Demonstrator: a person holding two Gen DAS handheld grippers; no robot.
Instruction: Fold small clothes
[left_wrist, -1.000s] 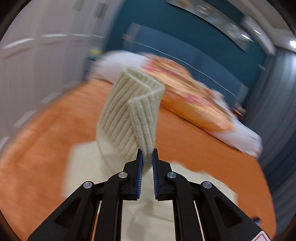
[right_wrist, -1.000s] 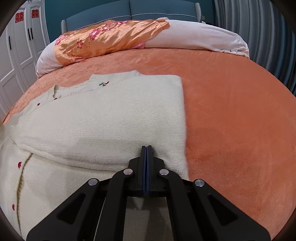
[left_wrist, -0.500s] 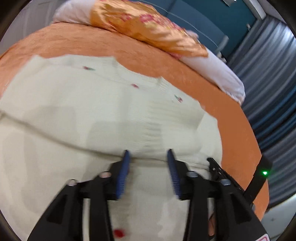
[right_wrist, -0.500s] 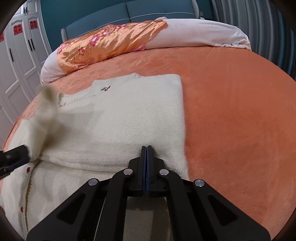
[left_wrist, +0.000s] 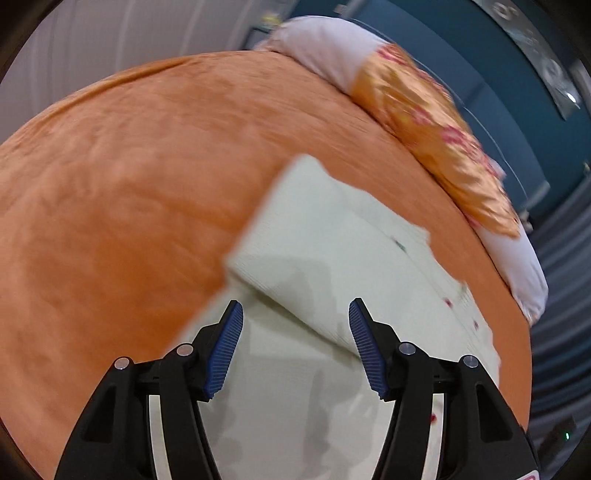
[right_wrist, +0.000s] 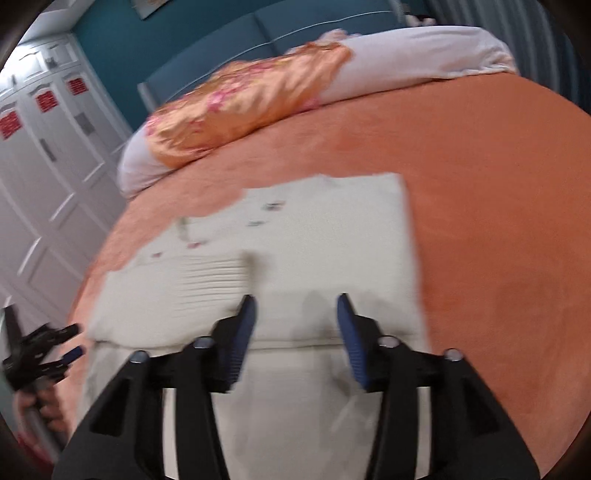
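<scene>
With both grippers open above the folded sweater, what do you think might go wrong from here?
1. The folded sleeve lies loose on the cream sweater; the open left gripper could snag it.
2. The soft orange bedspread may let the folds shift.
3. The open right gripper might catch one layer only.

Left gripper (left_wrist: 295, 347) black angular frame, ribbed blue pads (left_wrist: 223, 350), silver screws, right gripper (right_wrist: 295, 339) identical build, bare hand (right_wrist: 44, 406) lower left of frame
</scene>
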